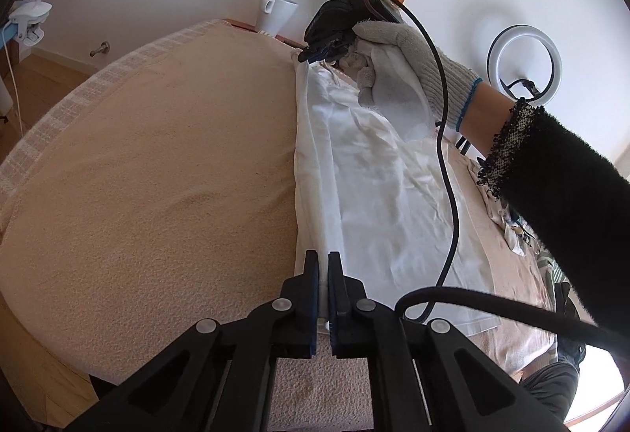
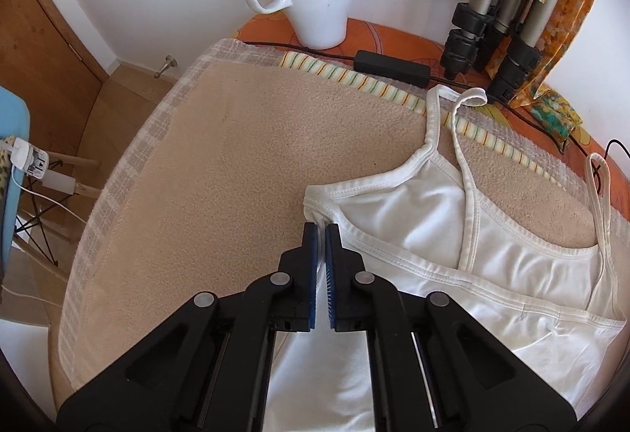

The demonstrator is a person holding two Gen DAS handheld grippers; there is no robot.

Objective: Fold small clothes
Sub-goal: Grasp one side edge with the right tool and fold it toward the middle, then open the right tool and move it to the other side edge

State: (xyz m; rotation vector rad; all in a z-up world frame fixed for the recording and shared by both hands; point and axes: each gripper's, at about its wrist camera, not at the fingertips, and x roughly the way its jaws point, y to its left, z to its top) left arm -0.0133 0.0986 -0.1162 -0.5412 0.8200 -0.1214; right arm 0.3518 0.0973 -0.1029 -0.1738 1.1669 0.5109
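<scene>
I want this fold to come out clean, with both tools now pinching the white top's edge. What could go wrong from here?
1. The thin white shoulder straps lie loose and crossed; they may end up bunched inside the fold.
2. The black cable drapes over the white strappy top and might drag it.
3. The right tool and the left tool each pinch only the edge, which could slip.

both hand-held grippers (image 1: 323, 255) (image 2: 321, 226) clamped.

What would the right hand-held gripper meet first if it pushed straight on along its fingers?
The right hand-held gripper, shut on the white camisole's side edge, points steeply down, so probably that fabric and the beige towel beneath it. Depth is unclear.
</scene>
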